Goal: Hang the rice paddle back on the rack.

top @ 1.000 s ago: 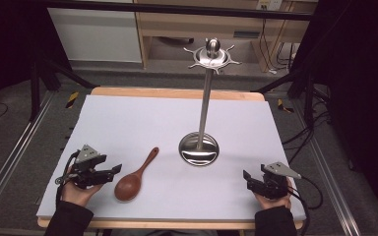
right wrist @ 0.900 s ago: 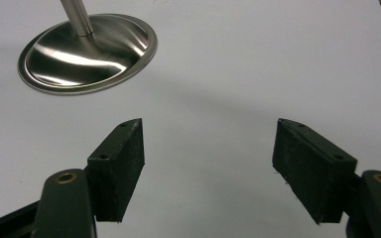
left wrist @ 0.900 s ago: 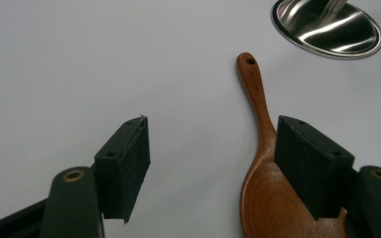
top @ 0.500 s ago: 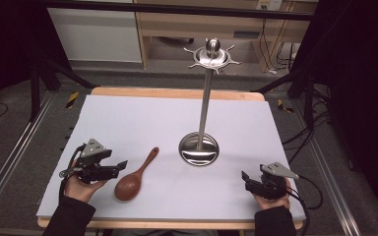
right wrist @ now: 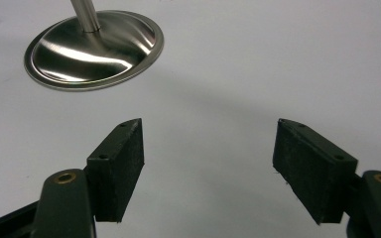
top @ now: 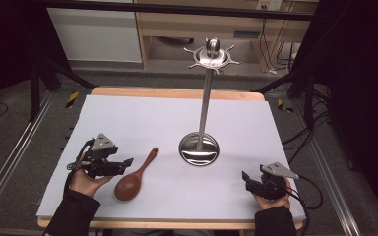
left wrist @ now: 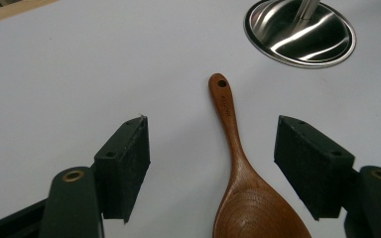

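Wooden spoon (left wrist: 238,168) looks light, rigid; grab mid-handle. Left tool (left wrist: 211,163) wide open straddling it, right tool (right wrist: 208,166) open, empty.

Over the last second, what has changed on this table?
The left hand-held gripper moved right, toward the wooden spoon, and now straddles it with jaws open, nothing gripped. The spoon, the metal stand and the open right hand-held gripper stayed put.

From here I see the bench (top: 177,92) under a white sheet (top: 138,123), a pale wooden shelf unit (top: 241,22) behind it, cables (top: 268,49) beside that, and a metal floor rail (top: 10,157) alongside.
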{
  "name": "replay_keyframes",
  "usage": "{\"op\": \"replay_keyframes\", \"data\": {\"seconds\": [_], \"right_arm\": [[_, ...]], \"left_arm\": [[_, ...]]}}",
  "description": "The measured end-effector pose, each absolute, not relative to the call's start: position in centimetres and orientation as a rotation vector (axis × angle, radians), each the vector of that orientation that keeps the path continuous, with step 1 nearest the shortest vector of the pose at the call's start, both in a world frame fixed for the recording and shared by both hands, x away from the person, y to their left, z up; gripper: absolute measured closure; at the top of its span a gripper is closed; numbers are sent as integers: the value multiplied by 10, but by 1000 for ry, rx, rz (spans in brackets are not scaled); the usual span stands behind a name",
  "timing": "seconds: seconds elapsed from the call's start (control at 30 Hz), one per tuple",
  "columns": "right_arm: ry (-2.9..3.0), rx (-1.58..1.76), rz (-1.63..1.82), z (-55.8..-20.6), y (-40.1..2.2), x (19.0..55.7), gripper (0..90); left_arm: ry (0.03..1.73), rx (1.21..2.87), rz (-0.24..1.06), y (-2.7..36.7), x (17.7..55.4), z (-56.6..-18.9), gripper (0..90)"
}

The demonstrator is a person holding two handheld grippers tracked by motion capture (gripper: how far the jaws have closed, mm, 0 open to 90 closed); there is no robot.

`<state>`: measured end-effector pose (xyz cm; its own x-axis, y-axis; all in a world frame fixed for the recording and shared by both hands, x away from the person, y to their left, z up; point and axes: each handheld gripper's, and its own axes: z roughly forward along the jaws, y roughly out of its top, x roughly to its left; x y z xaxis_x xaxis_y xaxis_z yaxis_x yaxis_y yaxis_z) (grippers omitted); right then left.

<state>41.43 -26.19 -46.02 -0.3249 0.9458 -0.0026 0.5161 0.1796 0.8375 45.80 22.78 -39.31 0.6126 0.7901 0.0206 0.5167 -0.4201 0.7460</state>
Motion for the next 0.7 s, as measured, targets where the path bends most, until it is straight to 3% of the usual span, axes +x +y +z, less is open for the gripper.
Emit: {"op": "replay_keyframes", "data": {"seconds": [0.7], "right_arm": [[1942,1361,1029,-463,-260,415,294]], "left_arm": [[1003,2209,439,207,471,-399,302]]}}
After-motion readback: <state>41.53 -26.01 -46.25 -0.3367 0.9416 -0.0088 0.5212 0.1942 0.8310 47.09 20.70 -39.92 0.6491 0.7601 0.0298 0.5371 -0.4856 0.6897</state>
